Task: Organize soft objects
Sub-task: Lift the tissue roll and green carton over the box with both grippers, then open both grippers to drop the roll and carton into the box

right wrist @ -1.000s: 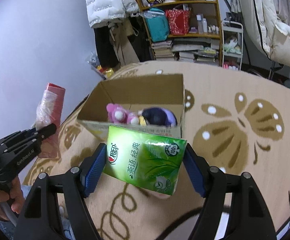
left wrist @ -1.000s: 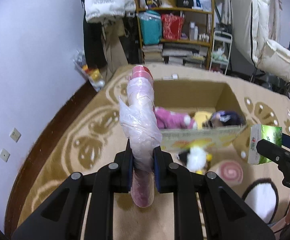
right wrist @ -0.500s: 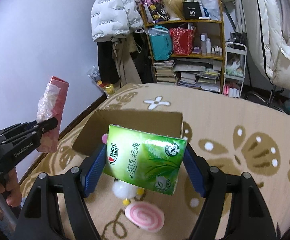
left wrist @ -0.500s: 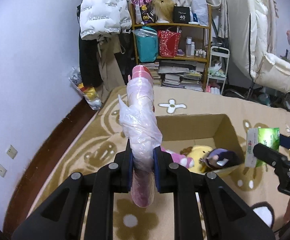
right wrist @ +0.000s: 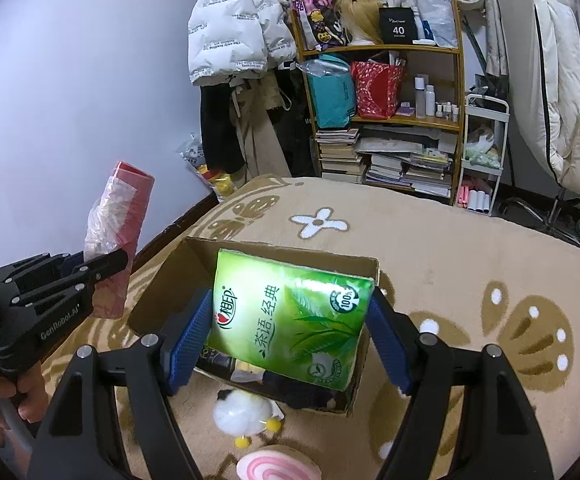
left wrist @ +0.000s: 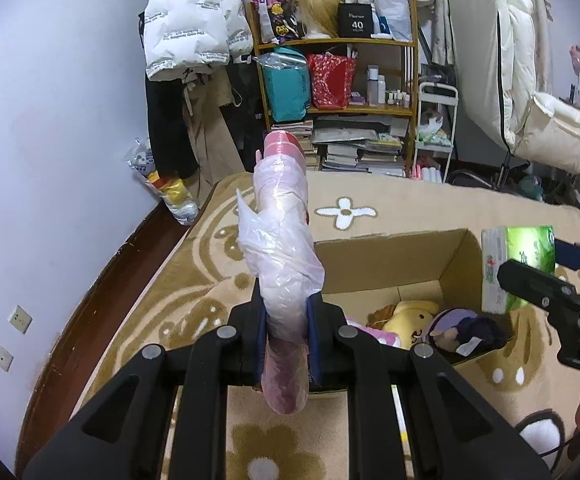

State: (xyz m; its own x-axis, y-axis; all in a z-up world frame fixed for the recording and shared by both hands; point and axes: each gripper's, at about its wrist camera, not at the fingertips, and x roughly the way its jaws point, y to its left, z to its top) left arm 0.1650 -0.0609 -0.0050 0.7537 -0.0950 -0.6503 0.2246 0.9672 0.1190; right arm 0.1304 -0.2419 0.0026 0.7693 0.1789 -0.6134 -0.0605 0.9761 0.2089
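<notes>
My left gripper is shut on a pink roll wrapped in clear plastic, held upright above the carpet left of the cardboard box. It also shows in the right wrist view. My right gripper is shut on a green tissue pack, held above the box. The pack also shows in the left wrist view. Inside the box lie a yellow plush, a purple-haired doll and a pink plush.
A white chick plush and a pink swirl cushion lie on the tan flower carpet in front of the box. A cluttered shelf, hanging coats and a white folded mattress stand at the back.
Both grippers have risen and tilted up with their loads; the box sits lower in both views. The tissue pack has come over the box opening.
</notes>
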